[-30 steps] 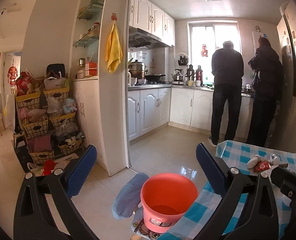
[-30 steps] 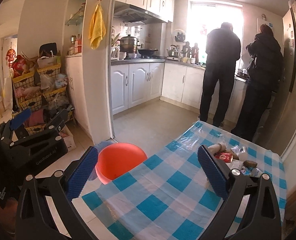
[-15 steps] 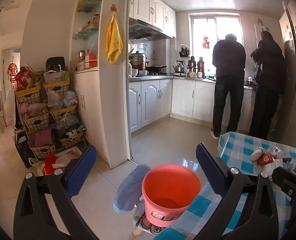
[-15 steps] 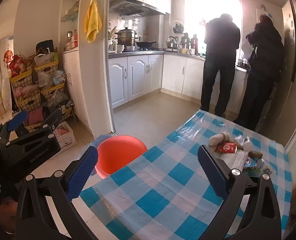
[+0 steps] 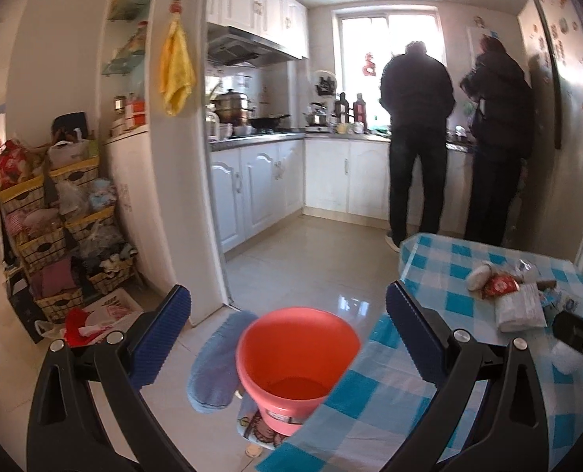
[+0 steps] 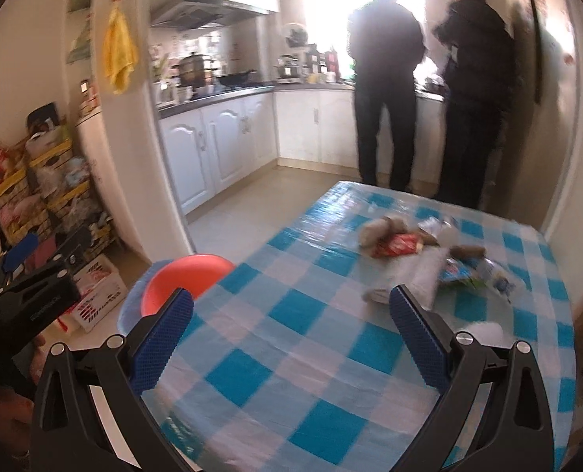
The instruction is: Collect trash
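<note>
Both hand-held grippers: left & right, black plastic frames, blue ribbed pads, silver screws, triangular cut-outs

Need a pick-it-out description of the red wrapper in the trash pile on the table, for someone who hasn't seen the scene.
Start at the table with the blue-and-white checked cloth, then go to the trash pile near its far end. The red wrapper lies on the pile's near-left side, between a pale rounded lump and a white printed packet. It is the only red item there.

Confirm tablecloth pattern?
Blue-and-white checked tablecloth; it shows best in the right wrist view.
</note>
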`<state>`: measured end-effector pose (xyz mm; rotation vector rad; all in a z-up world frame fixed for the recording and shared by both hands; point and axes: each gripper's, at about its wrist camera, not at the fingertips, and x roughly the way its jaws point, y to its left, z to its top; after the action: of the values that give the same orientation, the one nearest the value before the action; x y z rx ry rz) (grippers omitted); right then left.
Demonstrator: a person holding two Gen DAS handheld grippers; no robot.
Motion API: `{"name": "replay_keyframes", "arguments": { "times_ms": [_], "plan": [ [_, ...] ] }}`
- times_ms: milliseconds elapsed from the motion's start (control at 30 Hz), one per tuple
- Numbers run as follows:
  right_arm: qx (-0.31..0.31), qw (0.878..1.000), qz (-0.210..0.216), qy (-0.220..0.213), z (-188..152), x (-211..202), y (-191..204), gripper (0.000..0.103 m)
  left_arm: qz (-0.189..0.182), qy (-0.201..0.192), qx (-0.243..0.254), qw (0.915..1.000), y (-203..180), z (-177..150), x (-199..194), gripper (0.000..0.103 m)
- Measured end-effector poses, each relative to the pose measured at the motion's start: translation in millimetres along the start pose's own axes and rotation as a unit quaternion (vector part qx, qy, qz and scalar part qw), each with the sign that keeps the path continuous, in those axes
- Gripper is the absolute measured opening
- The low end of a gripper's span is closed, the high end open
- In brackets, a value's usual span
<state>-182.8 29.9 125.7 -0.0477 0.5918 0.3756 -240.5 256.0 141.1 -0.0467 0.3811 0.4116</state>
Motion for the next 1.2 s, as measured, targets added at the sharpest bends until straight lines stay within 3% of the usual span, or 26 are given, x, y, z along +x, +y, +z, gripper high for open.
{"name": "replay_keyframes", "arguments": {
  "times_ms": [167, 233, 333, 433, 567, 733, 867, 1000, 1200],
  "plan": [
    [0.038, 0.999, -0.031, 0.007, -11, -1, -45, 0.099, -0.048, 0.015, 0.025, 0.9984, -32, -6, 9, 0.100],
    [0.062, 0.997, -0.049, 0.007, -17, -5, -71, 0.099, -0.081, 0.024, 0.039, 0.9956, -49, -11, 13, 0.100],
    [0.101, 0.992, -0.073, 0.011, -26, -11, -111, 0.099, -0.154, 0.040, 0.073, 0.9846, -86, -21, 15, 0.100],
    [0.155, 0.983, -0.100, 0.021, -39, -18, -161, 0.099, -0.249, 0.058, 0.120, 0.9592, -129, -34, 12, 0.100],
    [0.211, 0.968, -0.133, 0.033, -61, -24, -222, 0.099, -0.338, 0.081, 0.184, 0.9194, -184, -55, 7, 0.100],
    [0.252, 0.960, -0.115, 0.039, -75, -19, -263, 0.099, -0.422, 0.095, 0.231, 0.8713, -244, -73, -1, 0.100],
    [0.273, 0.957, -0.087, 0.043, -65, 1, -294, 0.099, -0.453, 0.101, 0.259, 0.8469, -277, -81, -1, 0.100],
    [0.248, 0.966, -0.055, 0.054, -47, 31, -304, 0.099, -0.462, 0.108, 0.283, 0.8336, -305, -90, 3, 0.100],
    [0.191, 0.977, -0.044, 0.079, -25, 80, -318, 0.099, -0.469, 0.133, 0.277, 0.8284, -334, -86, 19, 0.100]
  ]
}}
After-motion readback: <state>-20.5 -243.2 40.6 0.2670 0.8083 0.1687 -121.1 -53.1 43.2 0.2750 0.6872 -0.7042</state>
